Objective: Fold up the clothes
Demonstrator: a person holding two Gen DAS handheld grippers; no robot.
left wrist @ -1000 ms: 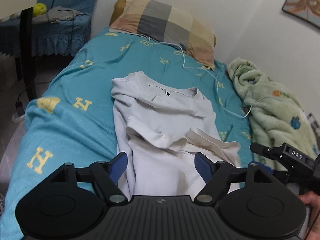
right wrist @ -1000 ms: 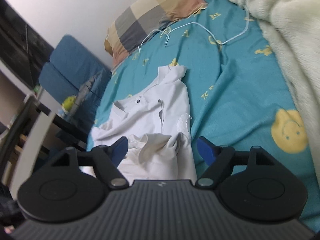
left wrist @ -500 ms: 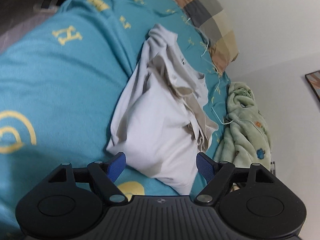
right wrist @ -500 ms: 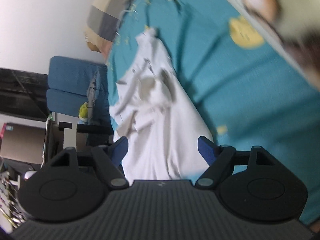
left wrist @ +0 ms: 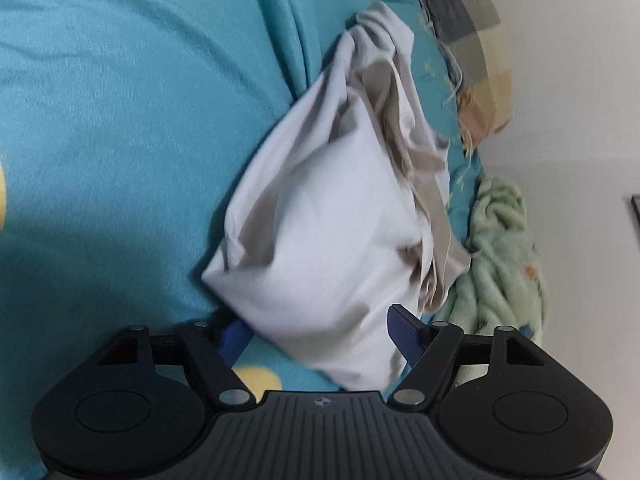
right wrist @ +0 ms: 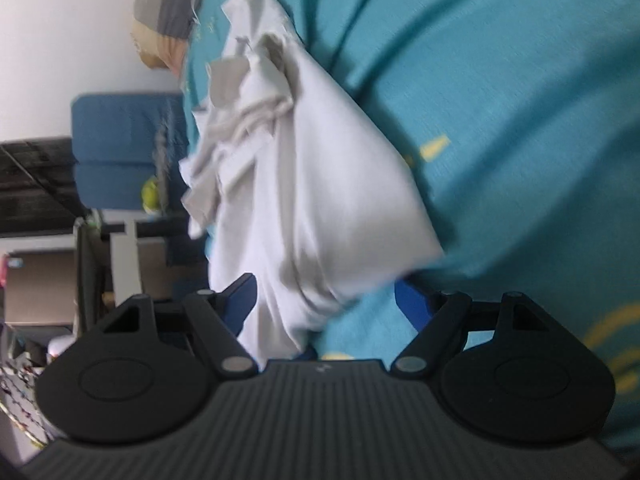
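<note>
A bed with a teal sheet (left wrist: 120, 140) printed with yellow letters and figures filled the ground ahead of both sets of fingers. Beyond the far end of the sheet lay a checked pillow (left wrist: 472, 40) against a white wall (left wrist: 580, 80); a pale green fleece blanket (left wrist: 508, 264) was bunched ahead and to the right of the left gripper (left wrist: 320, 332). In the right wrist view a blue chair (right wrist: 124, 152) stood past the bed's edge, ahead and to the left of the right gripper (right wrist: 324, 304).

The white shirt (left wrist: 332, 240) lay on the sheet, its long axis running away from the fingers toward the pillow, the plain hem end nearest, the rumpled sleeves and collar farthest. The hem corner reached in between the left gripper's blue fingers (left wrist: 404, 330), which stood spread on either side of it. The right gripper's fingers (right wrist: 240, 300) were spread too, with another lower corner of the shirt between them.
</note>
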